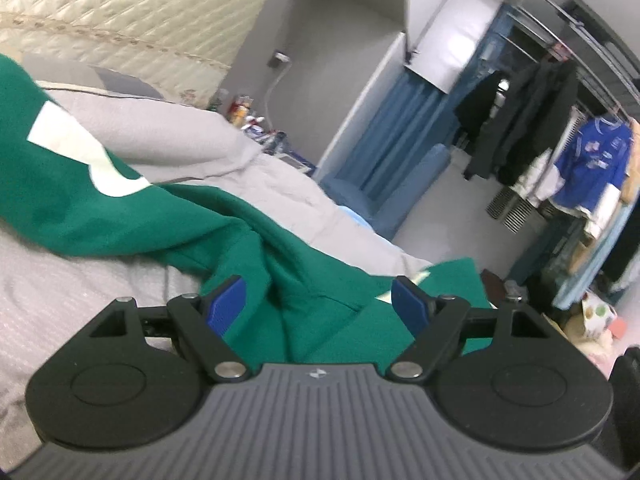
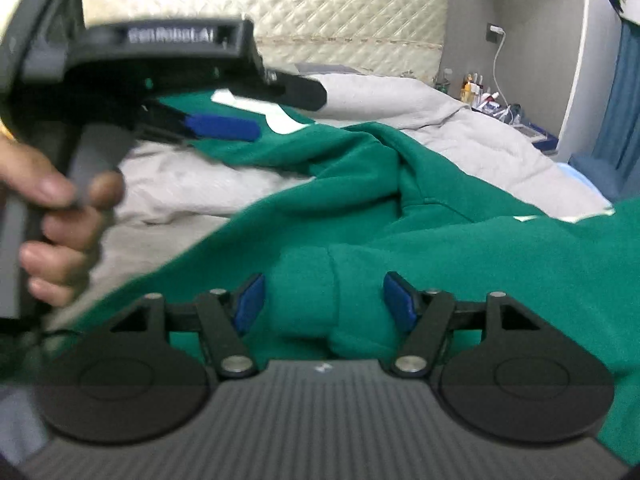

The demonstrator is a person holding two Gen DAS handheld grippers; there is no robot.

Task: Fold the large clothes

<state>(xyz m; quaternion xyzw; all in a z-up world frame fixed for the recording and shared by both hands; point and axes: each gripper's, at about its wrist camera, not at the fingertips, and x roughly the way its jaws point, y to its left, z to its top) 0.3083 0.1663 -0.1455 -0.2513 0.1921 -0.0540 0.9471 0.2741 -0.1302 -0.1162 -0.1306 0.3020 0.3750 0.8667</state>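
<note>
Garment: green sweatshirt [image 1: 248, 232] with white patches, lying rumpled across grey bedding [image 1: 72, 288] before a quilted cream headboard [image 2: 340, 4]. Left gripper [image 1: 320, 304]: blue pads spread wide, a raised green fold between them, nothing pinched. Right gripper [image 2: 324, 300]: likewise gaping, straddling a bunched ridge of the cloth without clamping it. Left hand [image 2: 60, 224] grasps its handle. Clothes rack [image 1: 560, 128] stands beyond the bed.
</note>
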